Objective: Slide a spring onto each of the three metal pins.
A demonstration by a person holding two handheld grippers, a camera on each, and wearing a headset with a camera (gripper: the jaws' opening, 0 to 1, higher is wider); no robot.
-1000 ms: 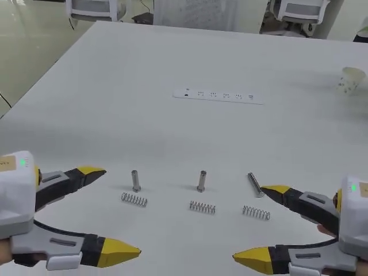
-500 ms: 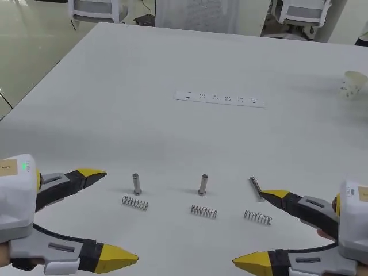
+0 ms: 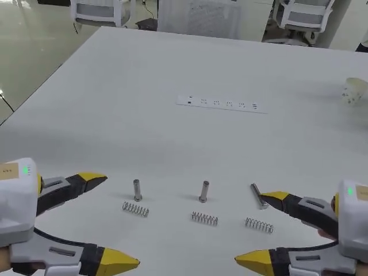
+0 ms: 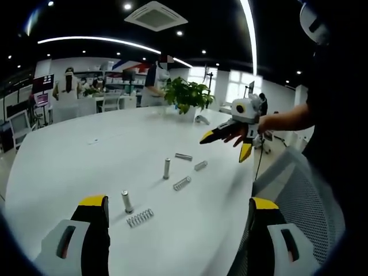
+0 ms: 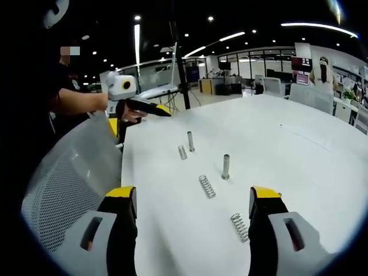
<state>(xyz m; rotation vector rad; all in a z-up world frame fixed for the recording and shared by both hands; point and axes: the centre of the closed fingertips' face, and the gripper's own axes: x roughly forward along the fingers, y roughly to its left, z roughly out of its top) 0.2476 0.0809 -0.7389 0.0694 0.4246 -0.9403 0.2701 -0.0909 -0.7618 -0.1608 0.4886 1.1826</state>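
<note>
**A:** Entry 1, nearest: left gripper (image 3: 109, 221), jaws wide apart, holding nothing. Right gripper (image 3: 260, 229), likewise.

**B:** Entry 2, springs?

**A:** 3, all flat on the table (image 3: 172, 144), none on a pin, long axes running from one gripper toward the other. Left spring (image 3: 135, 209): just ahead of the left jaw tips, inside their span. Right spring (image 3: 259, 225): level with the right jaw tips, close to one jaw. Middle spring (image 3: 204, 218): about midway between the 2 grippers.

**B:** Entry 3, pins?

**A:** 3, each just beyond its spring. Left pin (image 3: 137, 189) and middle pin (image 3: 204, 191): upright. Right pin (image 3: 256, 196): on its side, beside the right gripper's farther tip.

**B:** Reach?

**A:** Each gripper is nearer its own-side spring. A spring probably needs turning upright to slide onto a standing pin.

**B:** Beyond?

**A:** Power strip (image 3: 221, 104) and paper cup (image 3: 353, 91), well past the jaws.
</note>
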